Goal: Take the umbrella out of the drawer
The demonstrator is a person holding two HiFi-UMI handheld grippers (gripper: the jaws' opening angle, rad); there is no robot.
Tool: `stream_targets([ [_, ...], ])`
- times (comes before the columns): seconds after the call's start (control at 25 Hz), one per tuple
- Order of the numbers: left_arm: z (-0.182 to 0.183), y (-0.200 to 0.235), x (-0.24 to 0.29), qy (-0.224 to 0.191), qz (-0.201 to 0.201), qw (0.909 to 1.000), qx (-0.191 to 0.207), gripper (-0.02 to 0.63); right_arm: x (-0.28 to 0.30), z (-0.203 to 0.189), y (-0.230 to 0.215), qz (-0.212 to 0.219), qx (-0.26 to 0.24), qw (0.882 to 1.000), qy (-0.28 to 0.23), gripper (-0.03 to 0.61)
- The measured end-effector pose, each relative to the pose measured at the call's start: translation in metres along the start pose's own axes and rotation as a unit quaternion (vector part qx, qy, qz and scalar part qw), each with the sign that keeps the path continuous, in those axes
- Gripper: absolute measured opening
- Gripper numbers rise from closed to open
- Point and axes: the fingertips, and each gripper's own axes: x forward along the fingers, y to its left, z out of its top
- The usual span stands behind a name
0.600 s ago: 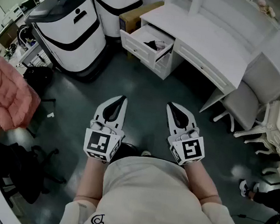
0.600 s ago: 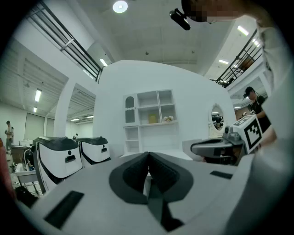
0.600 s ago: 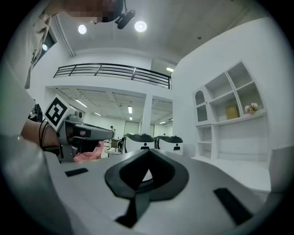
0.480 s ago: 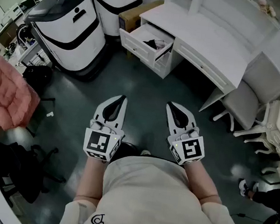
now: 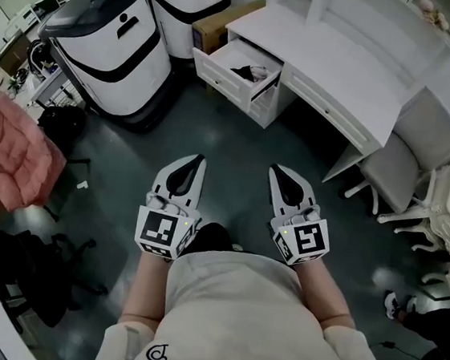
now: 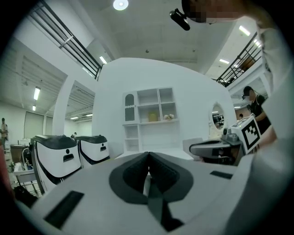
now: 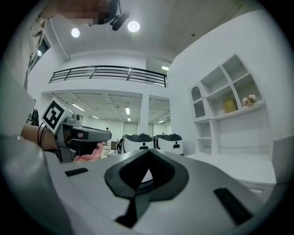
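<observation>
Far left, a pink cloth [image 5: 12, 152] lies draped over a seat. Next to it stand two big white machines with black bands [image 5: 109, 47], side by side against the wall. A brown box [image 5: 220, 24] sits on the floor between the second machine and the desk; I can't see into it.

The person stands well back from the furniture, holding both claws out level over bare floor. The left claw [image 5: 197, 161] has its two jaws pressed tip to tip with nothing between them.

Ahead of it, the desk's left drawer [image 5: 219, 78] is pulled out. The umbrella [image 5: 242, 72] is in it, a dark folded shape lying on the drawer's white bottom, with a small pinkish thing [image 5: 260, 73] touching it on the right.

The right claw [image 5: 276, 171] is likewise closed tip to tip and has hold of nothing. Both claws are well apart from the drawer.

Then comes the white desk [image 5: 339, 63], its other drawers closed, and a pale chair [image 5: 406, 151] at its right end.
</observation>
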Motion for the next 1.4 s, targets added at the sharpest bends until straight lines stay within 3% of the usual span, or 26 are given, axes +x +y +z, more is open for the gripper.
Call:
stream_targets([
  [0.4, -0.02, 0.043, 0.051, 0.02, -0.019, 0.9995, -0.014, 0.012, 0.06, -0.018, -0.024, -0.011, 0.019, 1.0, 0.018, 0.006],
  [0.6, -0.029, 0.094, 0.104, 0.024, -0.039, 0.9989, -0.012, 0.012, 0.124, -0.033, -0.046, -0.028, 0.029, 0.999, 0.028, 0.006],
  [0.84, -0.015, 0.173, 0.185, 0.001, -0.085, 0.9962, -0.017, 0.012, 0.214, -0.031, -0.078, -0.084, 0.016, 0.995, 0.046, 0.006],
  [1.08, -0.013, 0.246, 0.259, 0.008, -0.132, 0.9911, -0.014, 0.011, 0.297, -0.029, -0.099, -0.137, 0.019, 0.989, 0.055, 0.006],
  [1.4, -0.027, 0.287, 0.333, 0.037, -0.182, 0.9825, -0.02, 0.012, 0.365, -0.041, -0.133, -0.179, 0.03, 0.981, 0.071, 0.006],
])
